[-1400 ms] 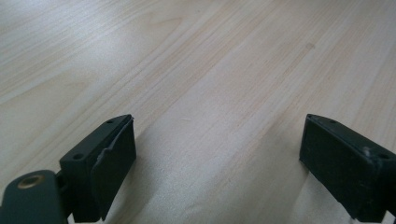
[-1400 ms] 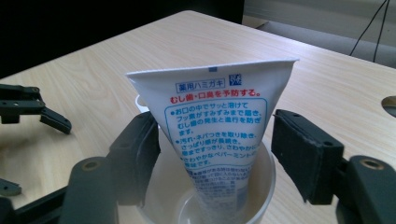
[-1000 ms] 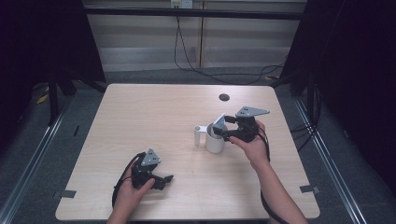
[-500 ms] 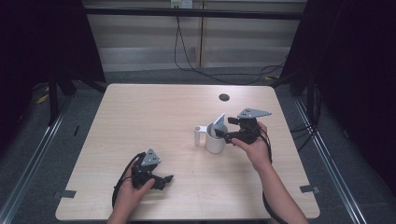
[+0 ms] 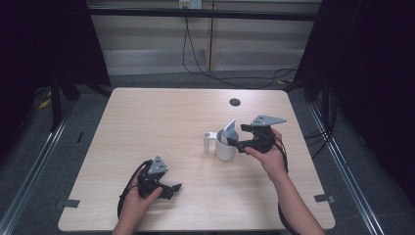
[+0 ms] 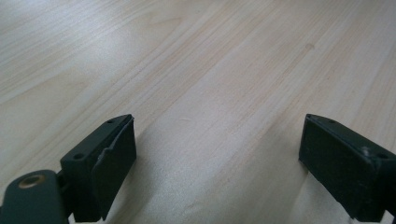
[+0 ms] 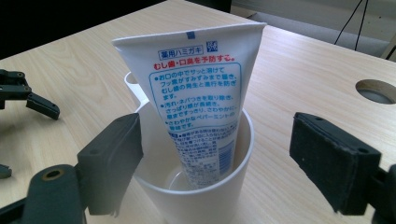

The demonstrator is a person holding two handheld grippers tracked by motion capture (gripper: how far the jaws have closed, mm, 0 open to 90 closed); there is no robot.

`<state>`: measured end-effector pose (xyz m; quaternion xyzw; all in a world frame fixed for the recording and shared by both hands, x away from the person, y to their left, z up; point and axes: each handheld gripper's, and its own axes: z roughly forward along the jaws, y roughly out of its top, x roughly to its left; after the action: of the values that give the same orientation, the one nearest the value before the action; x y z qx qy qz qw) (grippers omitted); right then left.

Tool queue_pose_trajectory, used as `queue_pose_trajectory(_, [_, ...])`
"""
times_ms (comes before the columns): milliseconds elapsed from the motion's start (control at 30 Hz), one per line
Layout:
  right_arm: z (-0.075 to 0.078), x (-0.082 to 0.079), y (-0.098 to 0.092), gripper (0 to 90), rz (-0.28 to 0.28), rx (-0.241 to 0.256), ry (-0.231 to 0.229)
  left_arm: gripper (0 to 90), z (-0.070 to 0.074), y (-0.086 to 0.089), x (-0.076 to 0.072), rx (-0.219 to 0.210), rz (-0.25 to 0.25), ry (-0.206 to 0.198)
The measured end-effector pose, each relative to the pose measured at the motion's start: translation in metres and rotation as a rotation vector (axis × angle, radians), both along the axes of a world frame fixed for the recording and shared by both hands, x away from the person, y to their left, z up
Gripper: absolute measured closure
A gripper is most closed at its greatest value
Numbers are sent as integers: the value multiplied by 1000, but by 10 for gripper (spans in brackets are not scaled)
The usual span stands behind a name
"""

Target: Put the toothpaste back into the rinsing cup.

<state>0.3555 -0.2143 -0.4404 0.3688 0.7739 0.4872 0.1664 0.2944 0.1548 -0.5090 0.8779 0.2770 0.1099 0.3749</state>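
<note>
The right tool point(image 7: 215, 158) stands wide open, its jaws on either side of the white cup point(image 7: 196, 186) and gripping nothing. A toothpaste tube point(image 7: 196, 93) stands in that cup, cap end down and flat crimped end up, leaning against the cup's rim. The placing looks done: the tube rests in the cup with no jaw touching it, so what seems left is for the right tool to draw clear.

The left tool point(image 6: 215, 154) is also wide open and holds nothing; it sits low over bare counter point(image 6: 196, 56), well apart from the cup on the side of the cup's handle.

The right gripper view gives the tube's printed blue and red label and the cup's inside. The high view gives the layout instead: cup point(image 5: 225, 147), handle pointing away from the right tool point(image 5: 234, 142), and a round hole point(image 5: 235, 102) in the counter beyond the cup.
</note>
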Motion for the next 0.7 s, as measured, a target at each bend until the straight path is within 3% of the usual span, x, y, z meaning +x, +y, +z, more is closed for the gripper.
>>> queue_pose_trajectory(700, [0,-14,-10,138,32,-14,22,110,0,0,0,0,0,0])
